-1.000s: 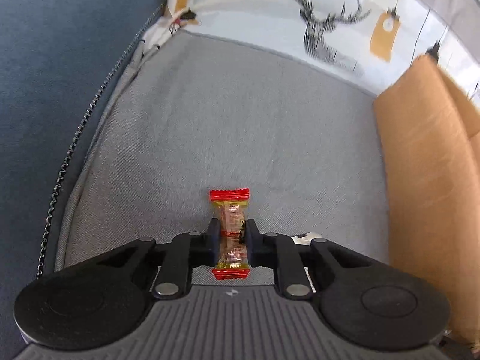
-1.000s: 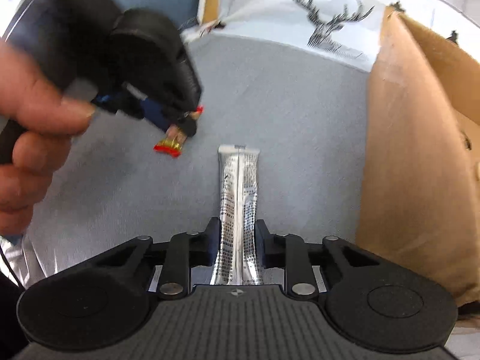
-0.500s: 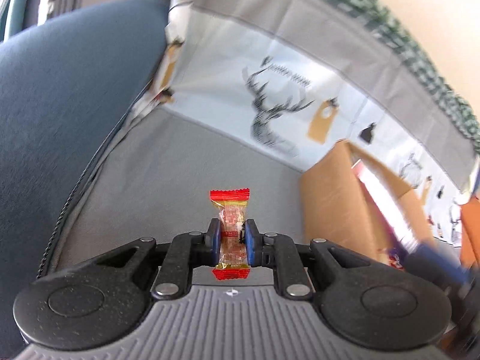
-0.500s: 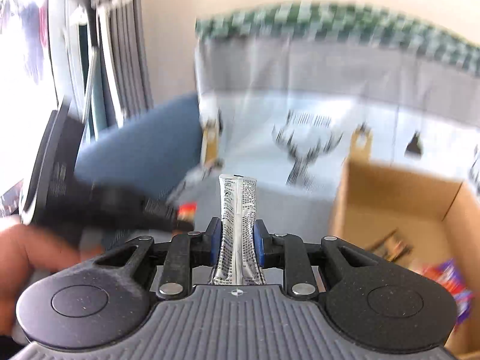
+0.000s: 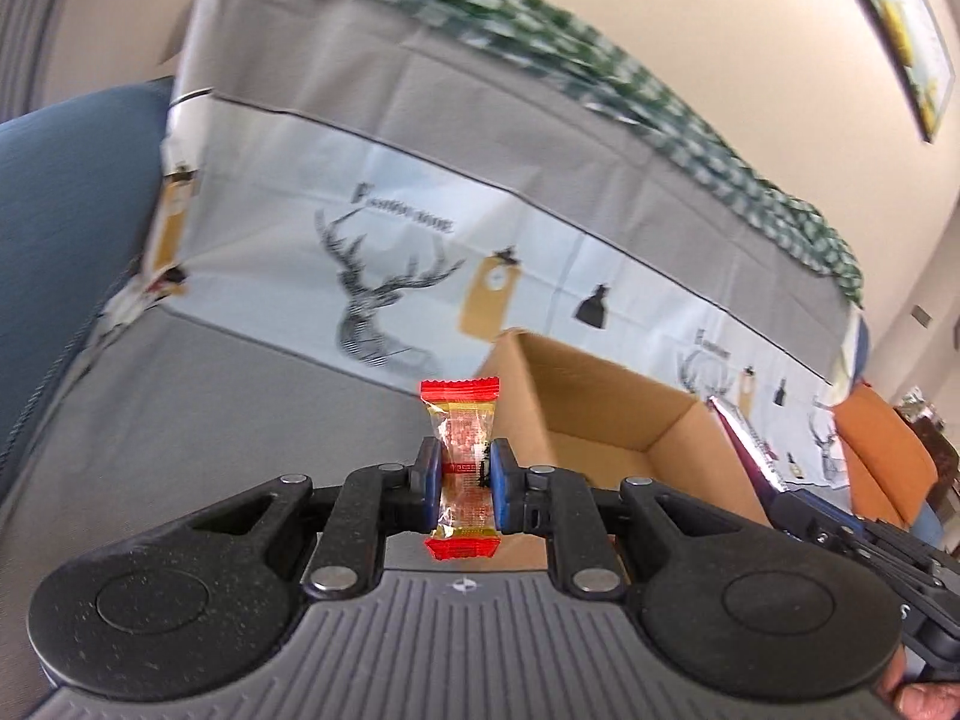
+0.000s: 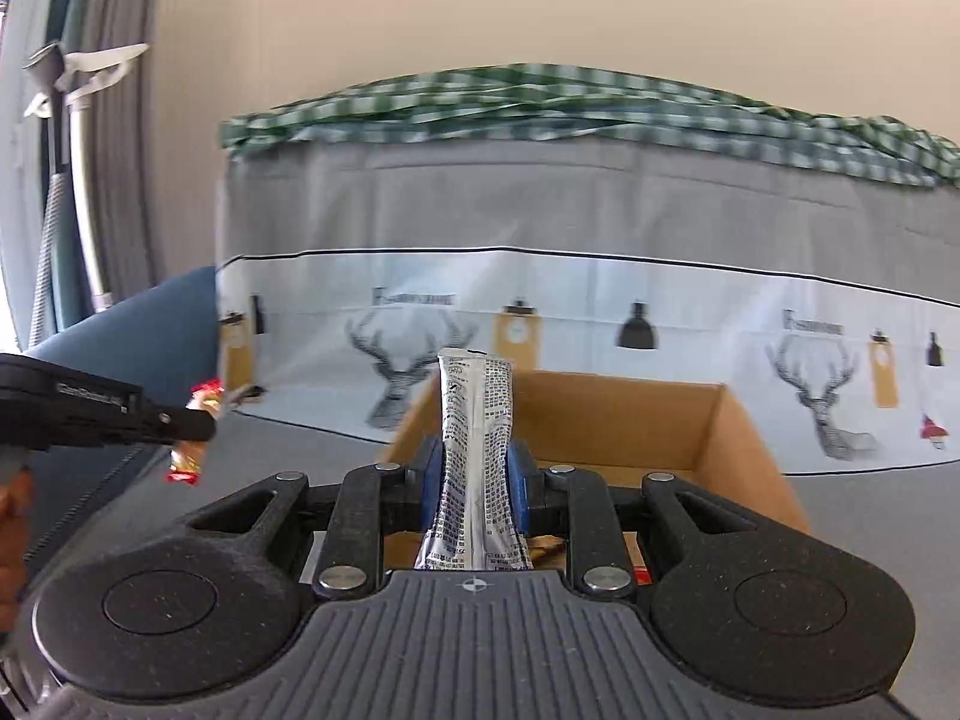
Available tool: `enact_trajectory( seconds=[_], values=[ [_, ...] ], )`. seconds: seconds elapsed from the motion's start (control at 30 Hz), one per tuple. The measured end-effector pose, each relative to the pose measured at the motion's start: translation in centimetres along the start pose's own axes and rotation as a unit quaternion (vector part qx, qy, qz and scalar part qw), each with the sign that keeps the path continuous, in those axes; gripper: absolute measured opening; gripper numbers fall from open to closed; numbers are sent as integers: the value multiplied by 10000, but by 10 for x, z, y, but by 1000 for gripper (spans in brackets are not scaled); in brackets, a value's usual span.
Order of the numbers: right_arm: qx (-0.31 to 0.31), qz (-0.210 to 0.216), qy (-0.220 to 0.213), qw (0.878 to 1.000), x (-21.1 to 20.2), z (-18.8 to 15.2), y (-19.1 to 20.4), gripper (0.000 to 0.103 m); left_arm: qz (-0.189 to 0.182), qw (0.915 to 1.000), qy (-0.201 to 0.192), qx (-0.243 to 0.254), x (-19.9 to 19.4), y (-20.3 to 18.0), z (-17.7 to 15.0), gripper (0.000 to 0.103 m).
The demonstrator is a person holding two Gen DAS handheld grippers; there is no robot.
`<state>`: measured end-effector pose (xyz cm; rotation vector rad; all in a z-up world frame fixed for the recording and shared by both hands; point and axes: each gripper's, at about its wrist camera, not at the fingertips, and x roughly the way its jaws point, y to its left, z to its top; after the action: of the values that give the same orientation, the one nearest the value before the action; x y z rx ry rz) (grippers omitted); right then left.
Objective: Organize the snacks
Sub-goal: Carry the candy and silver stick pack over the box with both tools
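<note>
Left claw (image 5: 461, 477) pinches a small red-ended clear candy wrapper (image 5: 459, 468); right claw (image 6: 476, 483) clamps a silver printed stick sachet (image 6: 475, 468), both carried aloft toward the box.

The open brown cardboard box (image 6: 630, 414) sits on the grey sofa seat (image 5: 210, 396); next, I reckon, each claw must clear the near rim, then release. Room above looks free.
</note>
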<state>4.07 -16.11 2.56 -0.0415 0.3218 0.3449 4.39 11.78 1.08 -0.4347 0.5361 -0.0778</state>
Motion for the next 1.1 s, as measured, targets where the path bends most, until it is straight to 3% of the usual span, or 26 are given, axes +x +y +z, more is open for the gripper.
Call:
enact_trajectory(
  seconds=[0.53,1.1],
  values=[
    [146,-642,42,9978,-2,-13,-51,24,-754,9968,-86,253,25,-58,-16,17],
    [63,-857,10,9963,4,-14,-48,24,-1173,9892,52,877,34,-104,-39,17]
  ],
)
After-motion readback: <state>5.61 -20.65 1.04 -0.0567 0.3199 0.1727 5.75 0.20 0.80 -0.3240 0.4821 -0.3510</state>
